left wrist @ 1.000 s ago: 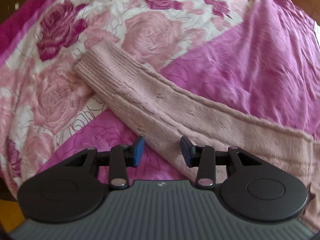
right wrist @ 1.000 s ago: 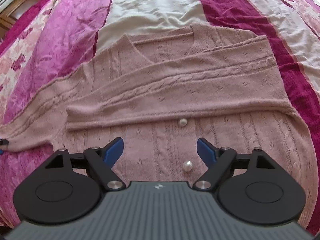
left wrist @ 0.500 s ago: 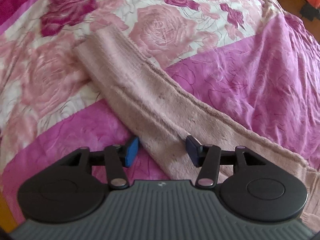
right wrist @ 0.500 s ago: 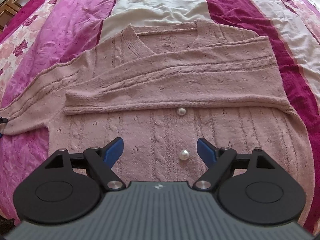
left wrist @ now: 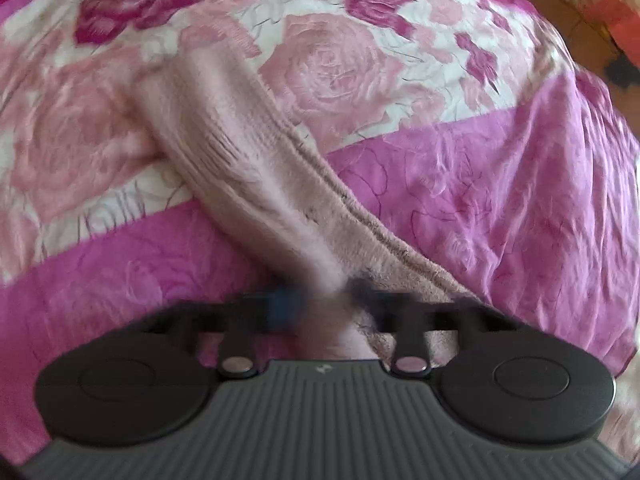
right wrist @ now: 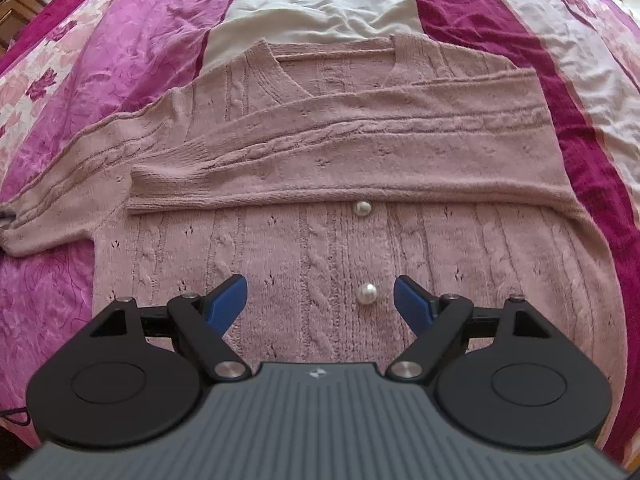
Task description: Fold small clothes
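Observation:
A pale pink cable-knit cardigan [right wrist: 320, 240] with pearl buttons [right wrist: 367, 293] lies flat on the bed, front up. One sleeve [right wrist: 360, 160] is folded across its chest. The other sleeve [right wrist: 60, 200] stretches out to the left. In the left wrist view that outstretched sleeve [left wrist: 240, 160] runs diagonally away from my left gripper [left wrist: 322, 308], whose blurred blue fingers pinch the knit between them. My right gripper [right wrist: 320, 300] hovers open over the cardigan's lower front, a pearl button between its fingers.
The bedspread [left wrist: 480, 200] is pink and magenta with rose prints, with a white and dark red stripe [right wrist: 460, 12] behind the collar. The bed's edge and the floor with an orange object [left wrist: 616, 20] show at the top right of the left wrist view.
My left gripper's fingers have come together on the sleeve, which now bunches between them, and the view has swung. My right gripper has stayed open, drifting slightly back over the cardigan.

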A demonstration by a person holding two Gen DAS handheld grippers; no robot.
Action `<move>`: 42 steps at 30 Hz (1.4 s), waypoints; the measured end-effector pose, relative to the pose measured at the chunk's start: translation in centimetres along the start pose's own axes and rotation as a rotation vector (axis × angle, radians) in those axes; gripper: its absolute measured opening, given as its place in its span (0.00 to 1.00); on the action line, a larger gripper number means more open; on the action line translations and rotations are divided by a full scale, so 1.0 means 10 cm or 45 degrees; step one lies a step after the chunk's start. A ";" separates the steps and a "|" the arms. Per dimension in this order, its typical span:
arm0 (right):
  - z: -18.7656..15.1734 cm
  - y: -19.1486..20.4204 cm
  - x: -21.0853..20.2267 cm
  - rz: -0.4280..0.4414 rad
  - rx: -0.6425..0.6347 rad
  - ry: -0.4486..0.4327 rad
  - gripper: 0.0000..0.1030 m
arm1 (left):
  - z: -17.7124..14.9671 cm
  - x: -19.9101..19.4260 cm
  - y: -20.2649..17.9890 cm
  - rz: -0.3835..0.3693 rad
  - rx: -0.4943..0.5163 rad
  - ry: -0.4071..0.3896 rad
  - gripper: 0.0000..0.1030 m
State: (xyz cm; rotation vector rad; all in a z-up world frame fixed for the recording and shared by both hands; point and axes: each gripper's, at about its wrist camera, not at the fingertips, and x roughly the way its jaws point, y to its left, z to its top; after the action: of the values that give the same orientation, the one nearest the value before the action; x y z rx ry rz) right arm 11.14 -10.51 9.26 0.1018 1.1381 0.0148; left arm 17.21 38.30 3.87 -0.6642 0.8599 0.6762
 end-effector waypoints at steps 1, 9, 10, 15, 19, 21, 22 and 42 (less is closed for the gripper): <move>0.00 -0.01 0.00 0.001 0.004 -0.005 0.83 | 0.01 -0.03 0.00 -0.025 0.016 -0.002 0.15; 0.07 -0.20 -0.14 0.010 0.030 -0.042 0.83 | 0.02 -0.70 -0.25 -0.235 0.182 -0.104 0.14; 0.08 -0.23 -0.16 0.012 0.036 -0.045 0.83 | -0.01 -0.80 -0.32 -0.257 0.187 -0.114 0.14; 0.14 -0.44 -0.32 0.020 0.070 -0.078 0.83 | -0.23 -1.30 -0.62 -0.380 0.201 -0.137 0.14; 0.17 -0.64 -0.48 0.031 0.108 -0.105 0.83 | -0.44 -1.64 -0.96 -0.453 0.252 -0.149 0.14; 0.19 -0.76 -0.56 0.036 0.123 -0.121 0.83 | -0.53 -1.79 -1.13 -0.486 0.289 -0.155 0.14; 0.20 -0.82 -0.60 0.041 0.130 -0.127 0.83 | -0.58 -1.86 -1.23 -0.503 0.311 -0.160 0.14; 0.31 -1.81 -0.84 0.069 0.205 -0.182 0.83 | -2.05 -2.01 -2.77 -0.648 0.652 -0.057 0.14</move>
State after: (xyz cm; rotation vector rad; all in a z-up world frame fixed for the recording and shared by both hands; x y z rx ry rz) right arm 9.67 -29.28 16.50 0.2731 0.9921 -0.0358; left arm 19.25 0.88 17.49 -0.3748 0.7404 0.0036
